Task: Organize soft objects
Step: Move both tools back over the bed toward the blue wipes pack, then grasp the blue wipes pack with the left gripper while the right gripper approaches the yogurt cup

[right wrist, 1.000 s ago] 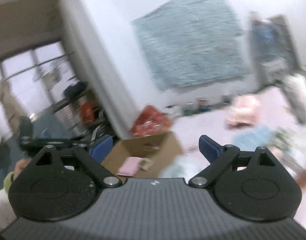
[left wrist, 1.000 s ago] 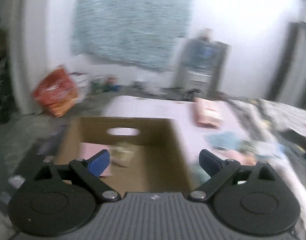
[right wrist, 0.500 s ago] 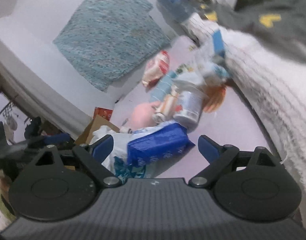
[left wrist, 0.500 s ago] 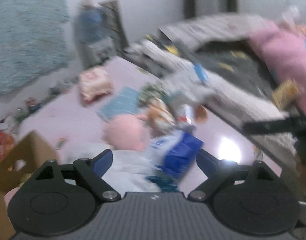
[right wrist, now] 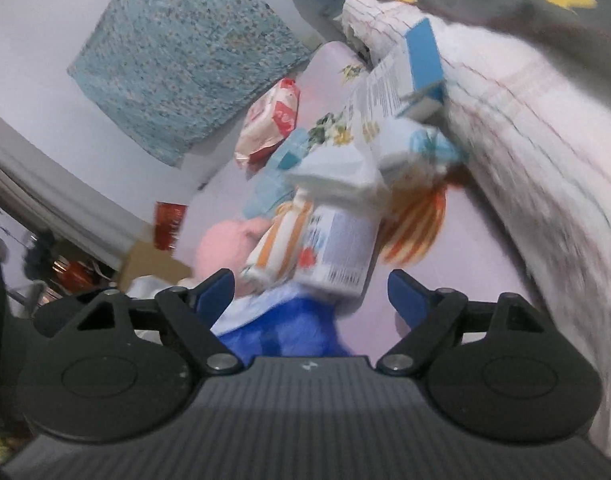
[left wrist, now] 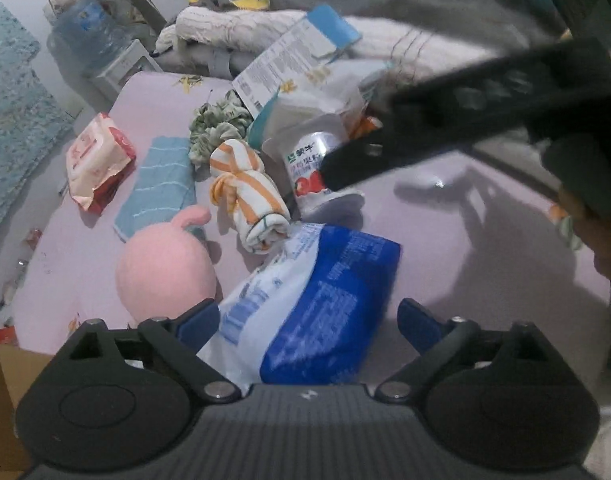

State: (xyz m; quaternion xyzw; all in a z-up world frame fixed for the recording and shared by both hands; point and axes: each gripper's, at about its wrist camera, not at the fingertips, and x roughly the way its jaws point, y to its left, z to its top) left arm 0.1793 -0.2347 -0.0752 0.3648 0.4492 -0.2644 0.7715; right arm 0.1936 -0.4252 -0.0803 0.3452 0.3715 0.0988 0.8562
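Hovering with jaws opening and empty, the left hand-held gripper [left wrist: 308, 320] straddles the blue-and-white soft pack [left wrist: 317, 304] lying on the lilac bed [left wrist: 465, 240], long axis running away up-right; the right hand-held gripper [right wrist: 311, 292], closing on nothing, sits beyond it.
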